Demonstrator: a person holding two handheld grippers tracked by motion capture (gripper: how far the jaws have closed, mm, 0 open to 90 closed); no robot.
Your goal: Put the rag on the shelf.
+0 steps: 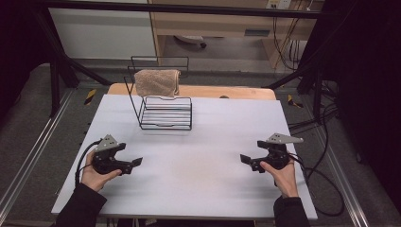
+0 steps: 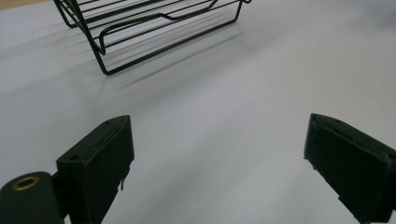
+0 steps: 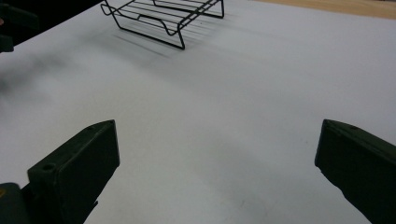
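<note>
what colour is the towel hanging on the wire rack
Light tan towel over the black wire rack; best in the high view.

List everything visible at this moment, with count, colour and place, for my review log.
Wire rack: 1, black, far left-centre of the table.
Towel: 1, beige, draped over the rack's top rail.
Table: 1, white top, with a wooden edge at its far side.
Left claw: 1, black, near left of the table, jaws open, holding nothing.
Right claw: 1, black, near right, jaws open, holding nothing.
Hands: 2, dark sleeves, one on each claw: left hand, right hand.
</note>
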